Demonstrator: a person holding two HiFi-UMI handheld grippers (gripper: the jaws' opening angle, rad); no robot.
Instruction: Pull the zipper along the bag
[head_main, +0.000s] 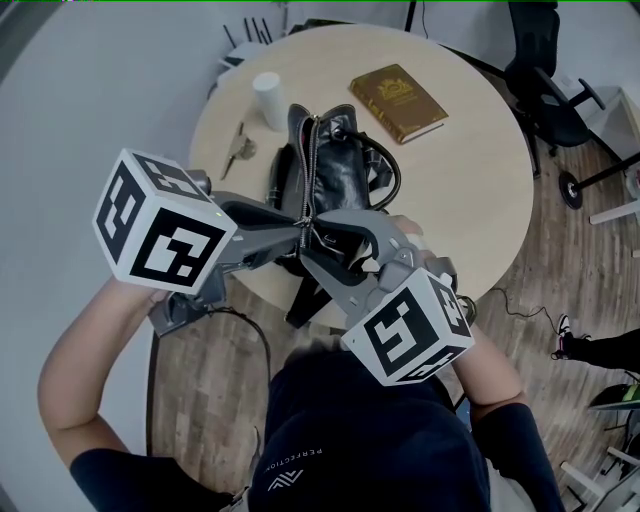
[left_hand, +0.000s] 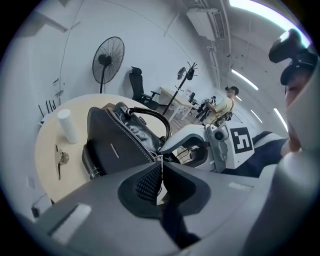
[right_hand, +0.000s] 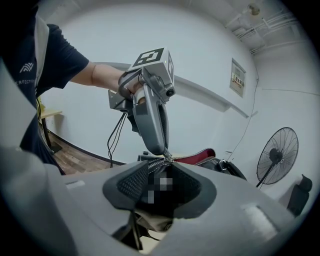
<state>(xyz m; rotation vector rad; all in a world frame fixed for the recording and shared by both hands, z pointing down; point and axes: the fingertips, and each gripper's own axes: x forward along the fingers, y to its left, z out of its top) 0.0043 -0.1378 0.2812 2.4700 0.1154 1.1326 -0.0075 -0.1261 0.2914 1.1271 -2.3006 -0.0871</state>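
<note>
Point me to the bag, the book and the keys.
bag (head_main: 338, 180), head view, black leather side.
book (head_main: 397, 100), head view, middle of the cover.
keys (head_main: 242, 150), head view, middle of the bunch.

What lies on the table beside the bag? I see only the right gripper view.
Observer: In the head view, a brown book lies on the round table, right of the black bag.
Operator: And on the left side?
Observer: A white cylinder stands upright there.
Operator: Does the left gripper hold the zipper pull?
Observer: Yes; in its own view the left gripper is shut on the zipper pull.
</note>
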